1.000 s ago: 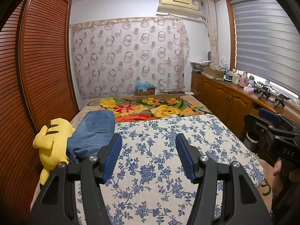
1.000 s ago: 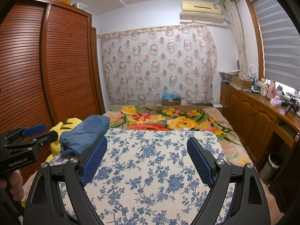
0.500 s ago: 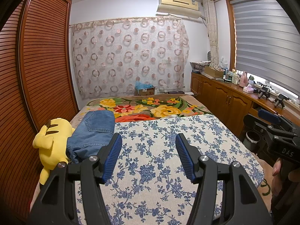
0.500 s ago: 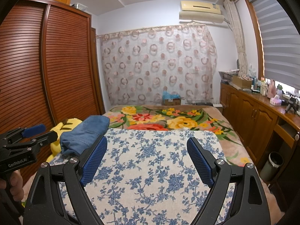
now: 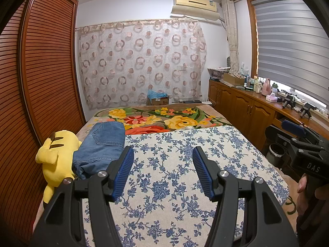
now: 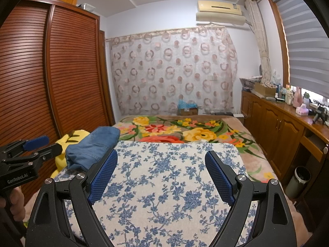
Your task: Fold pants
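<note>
Folded blue denim pants (image 5: 102, 144) lie at the left side of the bed on the edge of a blue-flowered white cloth (image 5: 185, 164). They also show in the right wrist view (image 6: 92, 146). My left gripper (image 5: 162, 164) is open and empty, held above the cloth, right of and nearer than the pants. My right gripper (image 6: 160, 168) is open and empty above the cloth, with the pants past its left finger. Each gripper shows at the edge of the other's view: the right gripper (image 5: 296, 135) and the left gripper (image 6: 30, 150).
A yellow plush toy (image 5: 55, 156) lies left of the pants against the slatted wooden wardrobe (image 5: 41, 72). A bright floral blanket (image 5: 164, 119) covers the far bed. Wooden cabinets (image 5: 246, 111) with clutter line the right wall. A bin (image 6: 298, 179) stands on the floor.
</note>
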Tool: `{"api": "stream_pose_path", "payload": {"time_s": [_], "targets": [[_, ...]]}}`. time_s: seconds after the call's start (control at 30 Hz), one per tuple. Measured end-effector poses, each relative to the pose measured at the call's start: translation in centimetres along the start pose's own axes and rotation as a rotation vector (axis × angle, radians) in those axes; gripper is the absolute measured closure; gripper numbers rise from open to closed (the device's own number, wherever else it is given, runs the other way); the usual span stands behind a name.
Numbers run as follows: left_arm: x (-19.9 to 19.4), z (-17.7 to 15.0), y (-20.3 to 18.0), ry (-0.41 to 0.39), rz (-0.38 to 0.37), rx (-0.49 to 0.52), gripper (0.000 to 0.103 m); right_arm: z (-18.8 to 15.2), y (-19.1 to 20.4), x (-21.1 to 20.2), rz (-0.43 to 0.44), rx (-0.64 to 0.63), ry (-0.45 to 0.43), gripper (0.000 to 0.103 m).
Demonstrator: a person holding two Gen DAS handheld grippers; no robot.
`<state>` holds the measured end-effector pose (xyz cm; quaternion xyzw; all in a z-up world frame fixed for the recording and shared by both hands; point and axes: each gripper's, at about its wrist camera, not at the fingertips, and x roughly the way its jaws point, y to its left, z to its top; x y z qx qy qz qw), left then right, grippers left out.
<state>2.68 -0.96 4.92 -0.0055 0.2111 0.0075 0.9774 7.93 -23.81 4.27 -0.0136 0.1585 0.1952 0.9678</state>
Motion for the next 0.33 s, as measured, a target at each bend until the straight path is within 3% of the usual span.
{"api": "stream_pose_path", "payload": {"time_s": [0.33], "targets": [[0.02, 0.02, 0.07, 0.001, -0.002, -0.001, 0.043, 0.03, 0.01, 0.00, 0.000, 0.000, 0.000, 0.014]]}}
